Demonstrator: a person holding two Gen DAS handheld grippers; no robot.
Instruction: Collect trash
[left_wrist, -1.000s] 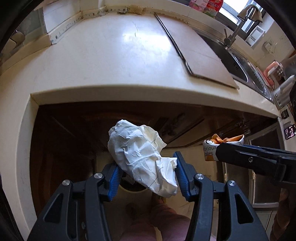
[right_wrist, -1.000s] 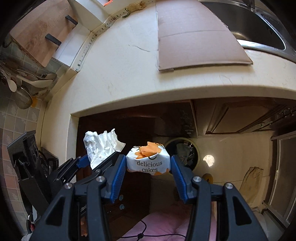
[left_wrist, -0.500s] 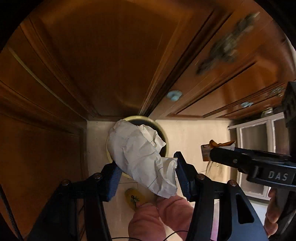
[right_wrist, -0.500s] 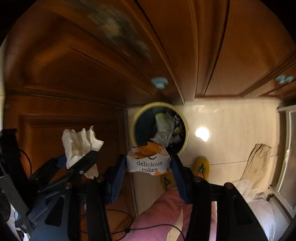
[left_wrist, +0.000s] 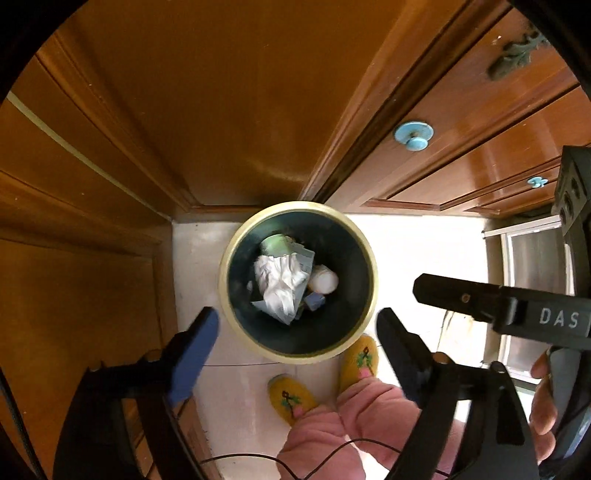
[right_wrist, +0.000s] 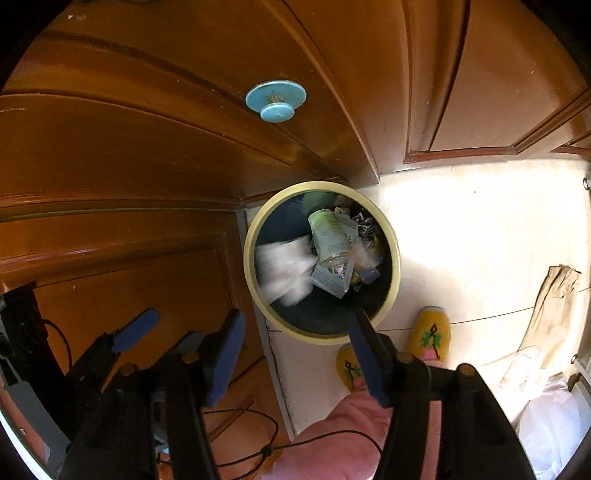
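Note:
A round dark bin with a pale yellow rim (left_wrist: 225, 273) stands on the floor below me; it also shows in the right wrist view (right_wrist: 395, 258). The crumpled white paper (left_wrist: 279, 284) lies inside it on other trash; in the right wrist view it is a blurred white shape (right_wrist: 286, 269) in the bin. A green-white packet (right_wrist: 328, 236) lies beside it. My left gripper (left_wrist: 295, 332) is open and empty above the bin's near rim. My right gripper (right_wrist: 295, 332) is open and empty too. I cannot pick out the cake wrapper.
Brown wooden cabinet doors (left_wrist: 203, 92) with blue knobs (left_wrist: 413, 133) surround the bin at the back and left. The person's yellow slippers (left_wrist: 360, 360) and pink trouser legs (left_wrist: 332, 435) are just in front of the bin. A cloth (right_wrist: 554, 291) lies on the pale floor at right.
Both grippers opened over the bin. The crumpled paper left the left gripper and the cake wrapper left the right one; the paper now lies in the bin. The views came closer to the bin.

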